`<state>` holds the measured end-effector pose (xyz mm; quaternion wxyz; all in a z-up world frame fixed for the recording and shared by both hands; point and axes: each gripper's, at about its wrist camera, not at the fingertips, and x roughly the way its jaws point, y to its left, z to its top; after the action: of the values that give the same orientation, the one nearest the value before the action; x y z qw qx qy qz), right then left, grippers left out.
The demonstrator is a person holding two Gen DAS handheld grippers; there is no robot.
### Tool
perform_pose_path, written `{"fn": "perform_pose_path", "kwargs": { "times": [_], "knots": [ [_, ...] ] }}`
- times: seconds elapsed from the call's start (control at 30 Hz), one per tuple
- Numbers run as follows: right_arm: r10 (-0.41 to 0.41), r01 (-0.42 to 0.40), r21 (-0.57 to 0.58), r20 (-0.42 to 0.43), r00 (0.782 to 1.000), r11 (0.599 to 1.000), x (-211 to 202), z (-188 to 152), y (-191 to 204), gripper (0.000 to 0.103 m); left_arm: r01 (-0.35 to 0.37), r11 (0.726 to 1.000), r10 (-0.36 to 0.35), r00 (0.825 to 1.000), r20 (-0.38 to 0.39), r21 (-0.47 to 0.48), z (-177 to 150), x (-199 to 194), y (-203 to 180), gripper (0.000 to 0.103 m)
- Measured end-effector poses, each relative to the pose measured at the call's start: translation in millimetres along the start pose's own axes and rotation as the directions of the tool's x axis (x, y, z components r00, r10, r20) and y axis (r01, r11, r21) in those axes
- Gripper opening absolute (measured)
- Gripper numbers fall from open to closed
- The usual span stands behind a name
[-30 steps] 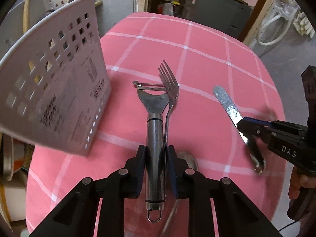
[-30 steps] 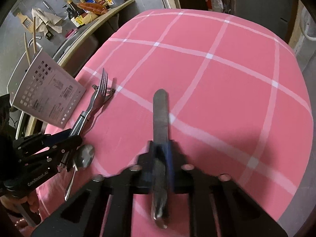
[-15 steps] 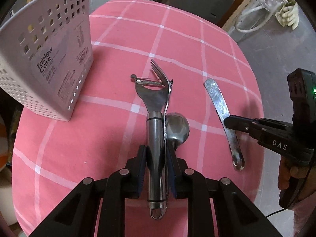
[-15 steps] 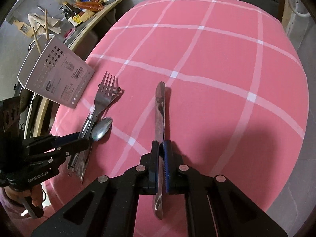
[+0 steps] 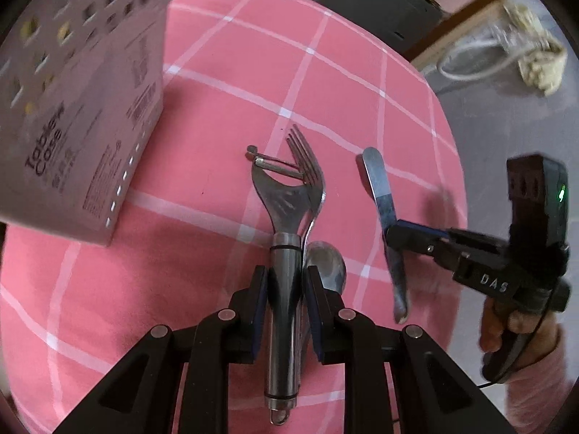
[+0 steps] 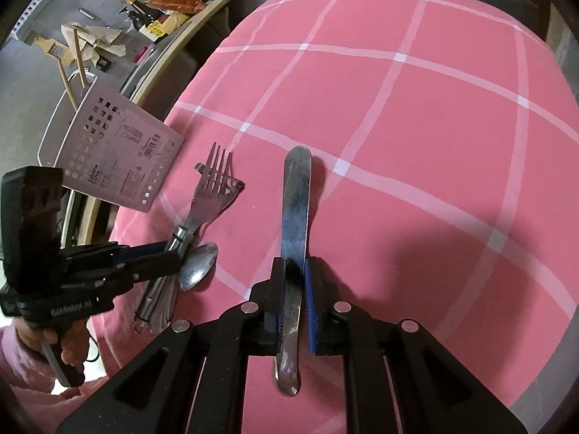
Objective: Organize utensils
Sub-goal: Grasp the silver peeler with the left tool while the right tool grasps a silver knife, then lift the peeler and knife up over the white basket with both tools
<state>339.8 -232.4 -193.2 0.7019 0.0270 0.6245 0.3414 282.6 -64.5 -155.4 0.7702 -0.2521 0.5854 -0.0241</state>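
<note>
Case (image 5: 76,115): white perforated box with printed labels, standing at the left edge of the pink checked cloth (image 5: 224,83), tilted in your view; sticks poke out of its top in the right wrist view (image 6: 119,144).
Left gripper (image 5: 286,289): you have its jaws nearly closed on the peeler (image 5: 282,217), the blue pads pressing the round handle on both sides; it points steeply down at the cloth.
Peeler: lies handle toward you, blade end away, its head overlapping the fork.
Fork (image 5: 307,166): just right of the peeler, touching it, tines pointing away; its handle runs back between your left jaws beside the peeler handle.
Spoon (image 5: 325,264): bowl lies against the right finger of your left gripper, just right of the peeler handle; its handle is hidden below.
Knife (image 6: 295,224): lies on the cloth well apart from the fork, rounded tip away from you.
Right gripper (image 6: 295,285): its jaws have just been opening a little; they stand narrowly apart with the knife between them, the left pad against the blade, a thin gap showing at the right pad.
</note>
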Motion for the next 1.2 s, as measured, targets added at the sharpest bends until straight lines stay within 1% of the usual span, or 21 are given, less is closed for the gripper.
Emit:
{"fn": "perform_pose_path", "kwargs": {
  "times": [0.1, 0.2, 0.37, 0.47, 0.5, 0.6, 0.73, 0.83, 0.87, 0.9, 1.0, 1.07, 1.2],
  "knots": [
    [0.024, -0.024, 0.011, 0.001, 1.000, 1.000, 1, 4, -3, 0.010, 0.015, 1.000, -0.015, 1.000, 0.026, 0.006, -3, -8, 6, 0.020],
    [0.029, -0.029, 0.011, 0.011, 1.000, 1.000, 3, 10, -3, 0.010, 0.007, 1.000, -0.008, 0.999, 0.033, 0.013, -4, -7, 5, 0.020],
    [0.020, -0.020, -0.001, 0.023, 1.000, 1.000, 9, 27, -3, 0.010, -0.027, 1.000, 0.028, 0.999, 0.024, -0.005, 3, -1, 4, 0.020],
    [0.019, -0.019, -0.009, 0.012, 1.000, 1.000, 17, 40, -6, 0.011, -0.022, 1.000, 0.022, 1.000, 0.008, -0.009, 8, 2, 5, 0.020],
    [0.034, -0.034, -0.003, 0.004, 0.999, 0.999, 22, 44, -6, 0.013, -0.018, 1.000, 0.018, 1.000, -0.002, -0.008, 10, 3, 4, 0.020],
    [0.065, -0.065, -0.005, -0.001, 0.998, 0.998, 27, 55, -3, 0.016, -0.009, 1.000, 0.009, 1.000, -0.029, 0.001, 14, 7, 2, 0.020],
    [0.056, -0.056, -0.036, -0.010, 0.998, 0.998, 31, 59, 7, 0.017, 0.006, 1.000, -0.006, 0.999, -0.033, 0.000, 14, 10, 0, 0.020],
    [0.025, -0.025, -0.076, -0.004, 1.000, 0.997, 31, 56, 14, 0.014, 0.001, 1.000, -0.002, 1.000, -0.016, -0.011, 9, 7, -1, 0.018],
    [0.029, -0.030, -0.077, -0.003, 1.000, 0.997, 30, 54, 14, 0.007, -0.005, 1.000, 0.005, 1.000, -0.007, -0.011, 6, 6, -3, 0.018],
    [0.036, -0.036, -0.071, 0.002, 0.999, 0.997, 28, 51, 13, 0.005, -0.007, 1.000, 0.007, 1.000, -0.005, -0.009, 6, 7, -6, 0.018],
    [0.052, -0.050, -0.050, 0.034, 0.998, 0.998, 18, 40, 12, 0.002, -0.015, 1.000, 0.015, 1.000, 0.000, 0.000, -5, 1, -7, 0.018],
    [0.055, -0.054, -0.026, 0.057, 0.997, 0.998, 10, 30, 10, 0.001, -0.013, 1.000, 0.013, 1.000, -0.008, 0.005, -10, -4, -8, 0.018],
    [0.064, -0.066, 0.028, 0.067, 0.996, 0.997, -1, 6, 3, 0.001, -0.011, 1.000, 0.012, 0.998, -0.060, 0.022, -20, -8, -7, 0.018]
  ]
}}
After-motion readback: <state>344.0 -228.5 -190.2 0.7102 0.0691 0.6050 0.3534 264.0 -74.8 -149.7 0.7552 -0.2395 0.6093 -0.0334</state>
